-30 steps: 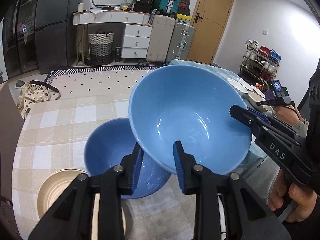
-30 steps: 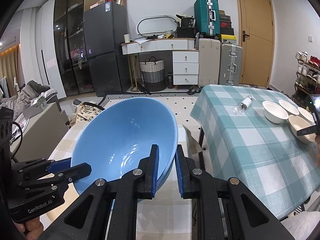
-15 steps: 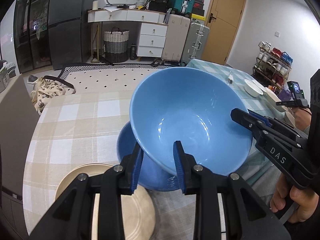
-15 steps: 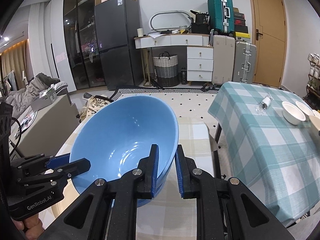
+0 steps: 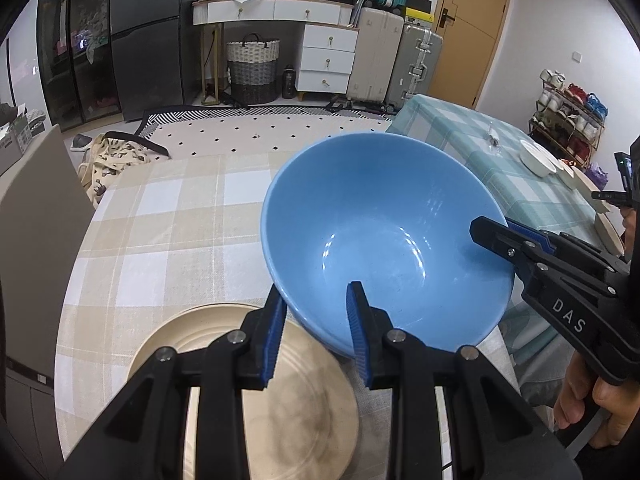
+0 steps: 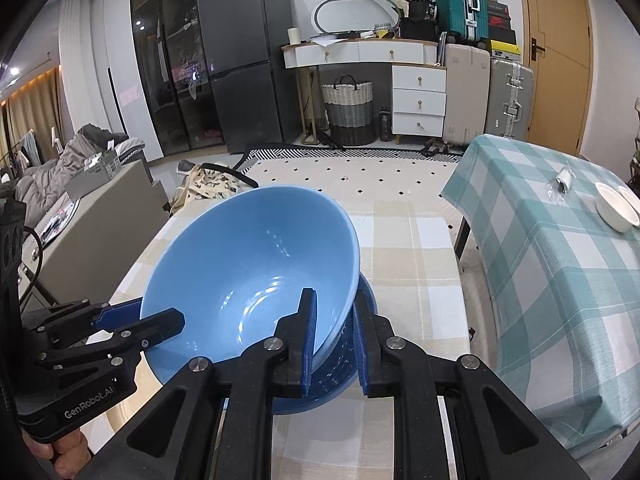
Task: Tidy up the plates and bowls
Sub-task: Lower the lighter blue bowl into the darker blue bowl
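Note:
A light blue bowl (image 5: 384,240) hangs tilted between both grippers, low over the beige-checked table (image 5: 168,220). My left gripper (image 5: 316,320) is shut on its near rim, one pad inside and one outside. My right gripper (image 5: 490,236) clamps the rim on the right side. In the right wrist view the light blue bowl (image 6: 248,280) sits directly over a darker blue bowl (image 6: 332,384), whose rim shows under it. There my right gripper (image 6: 334,320) pinches the rim, and my left gripper (image 6: 160,320) holds the left rim. A beige plate (image 5: 304,412) lies under my left fingers.
A teal-checked table (image 6: 560,248) stands to the right with small white bowls (image 6: 616,208) on it. A grey cabinet (image 5: 36,216) borders the beige table on the left. Drawers, suitcases and a basket stand along the far wall. A person's hand (image 5: 600,408) grips the right handle.
Both grippers have carried the light blue bowl down and across until it covers the darker blue bowl. The beige plate has come closer under my left gripper.

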The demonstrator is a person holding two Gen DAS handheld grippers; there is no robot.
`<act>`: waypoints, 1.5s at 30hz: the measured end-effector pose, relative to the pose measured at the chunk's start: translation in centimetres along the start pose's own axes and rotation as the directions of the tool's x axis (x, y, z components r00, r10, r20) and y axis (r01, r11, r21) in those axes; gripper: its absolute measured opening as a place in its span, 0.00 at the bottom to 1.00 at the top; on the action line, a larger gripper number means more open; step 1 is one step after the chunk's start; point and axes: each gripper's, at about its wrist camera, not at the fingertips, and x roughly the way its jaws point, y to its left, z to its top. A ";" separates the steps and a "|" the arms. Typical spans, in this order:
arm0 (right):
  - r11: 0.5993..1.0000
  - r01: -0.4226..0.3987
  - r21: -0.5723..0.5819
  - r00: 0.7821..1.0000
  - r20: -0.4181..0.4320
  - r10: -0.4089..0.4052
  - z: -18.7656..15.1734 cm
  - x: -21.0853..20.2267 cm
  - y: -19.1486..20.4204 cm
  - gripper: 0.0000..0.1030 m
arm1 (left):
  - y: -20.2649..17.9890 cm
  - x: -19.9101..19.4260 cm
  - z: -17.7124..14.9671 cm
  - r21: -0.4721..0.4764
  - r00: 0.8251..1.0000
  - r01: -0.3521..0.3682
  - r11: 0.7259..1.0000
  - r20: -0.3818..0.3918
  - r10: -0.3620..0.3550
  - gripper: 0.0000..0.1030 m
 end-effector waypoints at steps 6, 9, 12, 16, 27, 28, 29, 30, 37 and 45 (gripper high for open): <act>1.000 -0.012 0.010 0.999 -0.033 0.012 -0.4 1.3 -0.2 0.17 | 0.0 0.6 -0.2 0.010 1.000 -0.017 1.000 -0.014 0.017 0.28; 1.000 -0.005 0.003 0.999 -0.035 0.005 -0.5 1.6 -0.3 0.17 | 0.0 0.8 -0.3 0.017 1.000 -0.021 1.000 -0.014 0.021 0.28; 1.000 -0.004 0.005 0.999 -0.038 0.005 -0.6 1.7 -0.3 0.17 | -0.2 0.9 -0.4 0.022 1.000 -0.022 1.000 -0.018 0.022 0.28; 1.000 0.005 0.005 0.999 -0.053 -0.004 -1.0 2.1 -0.6 0.17 | -0.4 1.3 -0.4 0.034 0.999 -0.030 0.999 -0.025 0.031 0.27; 0.999 0.042 -0.026 0.995 -0.089 -0.044 -1.7 3.4 -0.9 0.17 | -1.3 2.2 -0.6 0.082 0.997 -0.071 0.994 -0.036 0.074 0.28; 0.999 0.045 -0.029 0.994 -0.094 -0.047 -1.8 3.5 -0.9 0.17 | -1.3 2.4 -0.7 0.082 0.996 -0.072 0.994 -0.039 0.075 0.28; 0.998 0.051 -0.035 0.994 -0.097 -0.054 -1.9 3.7 -0.9 0.17 | -1.4 2.5 -0.7 0.086 0.996 -0.073 0.994 -0.043 0.077 0.28; 0.997 0.060 -0.043 0.993 -0.099 -0.064 -1.9 3.8 -0.9 0.17 | -1.5 2.7 -0.8 0.090 0.996 -0.074 0.993 -0.047 0.078 0.28; 0.994 0.089 -0.068 0.989 -0.114 -0.096 -2.4 4.7 -1.0 0.18 | -2.0 3.4 -0.9 0.115 0.993 -0.095 0.989 -0.055 0.102 0.28; 0.990 0.102 -0.098 0.988 -0.108 -0.113 -2.6 4.9 -0.7 0.19 | -2.1 3.8 -1.1 0.131 0.990 -0.116 0.985 -0.061 0.125 0.30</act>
